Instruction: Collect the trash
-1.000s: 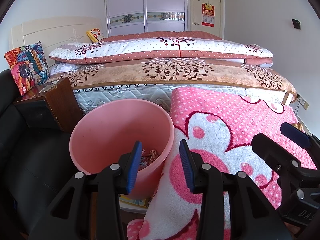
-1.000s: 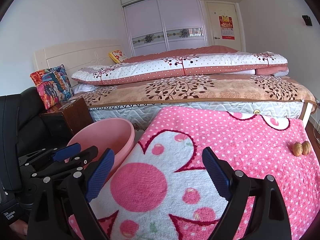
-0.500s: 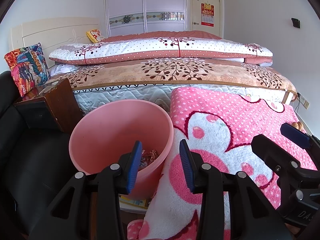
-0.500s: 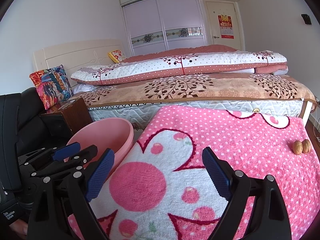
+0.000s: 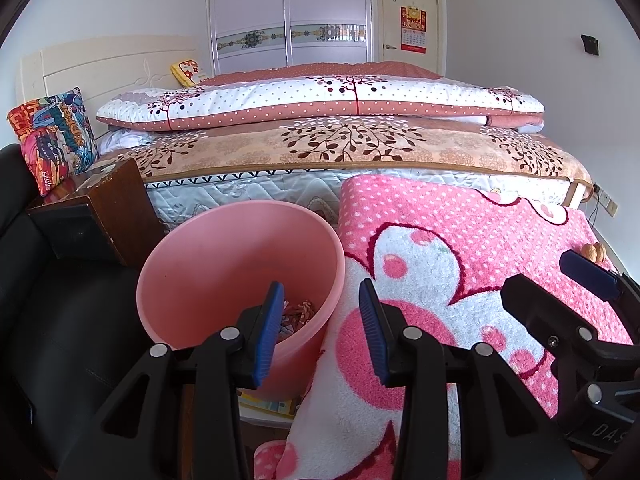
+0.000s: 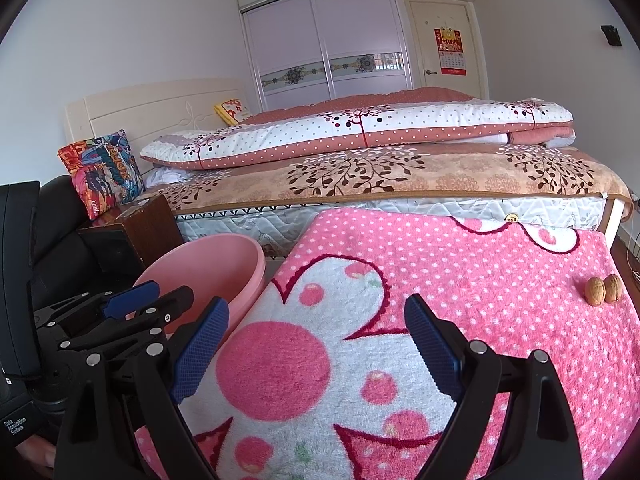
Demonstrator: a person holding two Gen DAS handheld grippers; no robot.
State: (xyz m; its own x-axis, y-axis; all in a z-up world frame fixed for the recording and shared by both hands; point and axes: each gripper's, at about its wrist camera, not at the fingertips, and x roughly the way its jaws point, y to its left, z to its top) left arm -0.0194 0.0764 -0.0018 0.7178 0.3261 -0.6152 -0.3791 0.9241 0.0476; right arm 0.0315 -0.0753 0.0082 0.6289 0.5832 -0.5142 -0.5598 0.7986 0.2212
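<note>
A pink trash bin [image 5: 224,252] stands left of a pink flowered blanket [image 5: 460,248]; crumpled wrappers [image 5: 298,312] lie at its bottom. My left gripper [image 5: 320,320] is open and empty, hovering over the bin's near rim. My right gripper [image 6: 316,344] is open and empty above the blanket [image 6: 440,264]. Two walnuts [image 6: 602,289] sit on the blanket at the far right, also in the left wrist view [image 5: 594,251]. The bin [image 6: 216,264] shows at left in the right wrist view, behind the left gripper [image 6: 132,300].
A bed [image 5: 340,140] with folded quilts runs across the back. A dark wooden nightstand [image 5: 96,208] and a black chair [image 5: 48,320] stand at left. A colourful cushion [image 5: 52,132] leans by the headboard. Wardrobe and door are behind.
Almost nothing has changed. Both grippers stay open and hold their positions, with only a slight camera drift.
</note>
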